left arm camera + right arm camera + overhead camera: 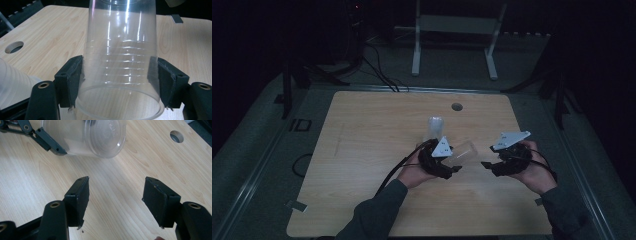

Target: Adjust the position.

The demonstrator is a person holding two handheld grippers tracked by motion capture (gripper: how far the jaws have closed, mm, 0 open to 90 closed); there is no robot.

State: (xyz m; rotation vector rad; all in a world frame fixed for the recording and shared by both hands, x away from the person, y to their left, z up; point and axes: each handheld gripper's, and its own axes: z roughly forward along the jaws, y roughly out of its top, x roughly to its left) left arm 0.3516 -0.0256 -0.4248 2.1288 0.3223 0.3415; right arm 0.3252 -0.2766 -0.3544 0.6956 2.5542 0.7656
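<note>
- Bare wooden table (362, 200) lies open along the near edge and the left side, with room for a hand to pass.
- A clear cup (435, 129) stands upright mid-table, just behind the left gripper (455, 169).
- A second clear cup (466, 151), clamped in that gripper, juts into the gap toward the right gripper (488, 166).
- A round hole (456, 106) sits near the far edge.

The clear, ribbed plastic cup (121, 62) looks glossy and smooth. The pale wooden surface (117, 192) is matt, grained. The tongs' black pads (157, 200) look rough.
</note>
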